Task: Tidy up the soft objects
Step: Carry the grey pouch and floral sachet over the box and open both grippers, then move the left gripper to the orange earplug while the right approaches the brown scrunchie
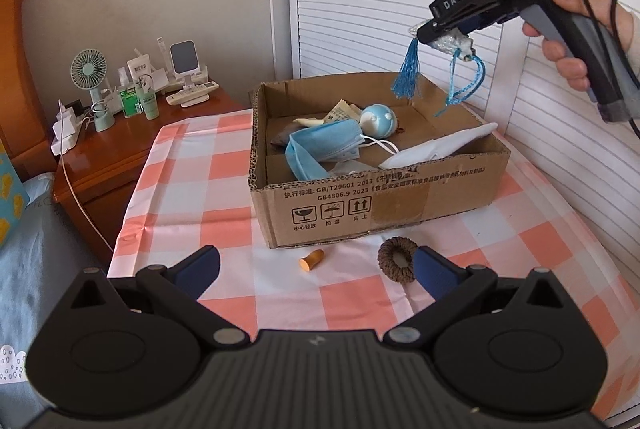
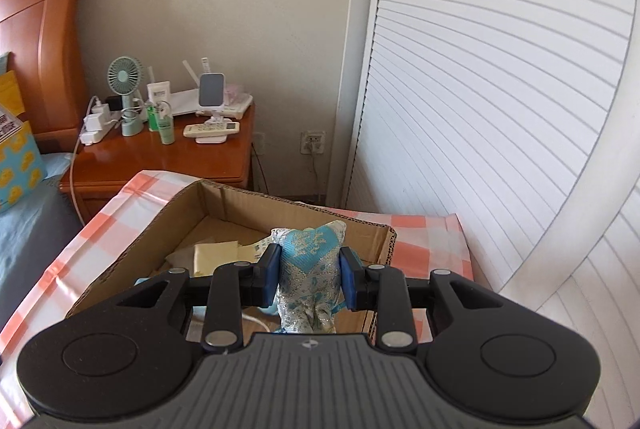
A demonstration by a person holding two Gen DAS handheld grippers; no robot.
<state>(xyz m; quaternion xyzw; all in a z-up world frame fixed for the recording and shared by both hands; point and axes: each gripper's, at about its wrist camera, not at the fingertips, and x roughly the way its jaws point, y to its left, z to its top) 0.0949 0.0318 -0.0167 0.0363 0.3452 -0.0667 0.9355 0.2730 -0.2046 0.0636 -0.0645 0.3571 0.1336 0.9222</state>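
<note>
— Right hand-held gripper [image 2: 308,279]?
— Clamping on a blue brocade pouch [image 2: 310,269], pads pressing both sides. Hovering above the cardboard box [image 1: 400,197], toward its 1 o'clock corner in the left wrist view. Blue tassel [image 1: 406,73] and looped cord [image 1: 466,85] dangling from the pouch, clear of the box rim. Hand [image 1: 576,41] wrapping the grip at 2 o'clock.

— Left hand-held gripper [image 1: 316,271]?
— Standing wide apart, holding nothing, hanging low over the checked tabletop [image 1: 192,165] at 6 o'clock of the box.

— Lying between those fingers?
— Orange earplug [image 1: 311,260] on the cloth, just in front of the box wall. Brown hair tie [image 1: 397,260] at 3 o'clock of the earplug, just beside the right fingertip [image 1: 430,267]; touching or not, cannot tell.

— Sitting in the box already?
— Blue face mask [image 1: 324,145] near the middle, round blue doll head [image 1: 378,121] at its 1 o'clock, white cloth [image 1: 436,147] leaning over the 3 o'clock edge.

— Beyond the tabletop?
— Wooden nightstand [image 1: 120,145] at 10 o'clock, carrying a small green fan [image 1: 89,69] and bottles.
</note>
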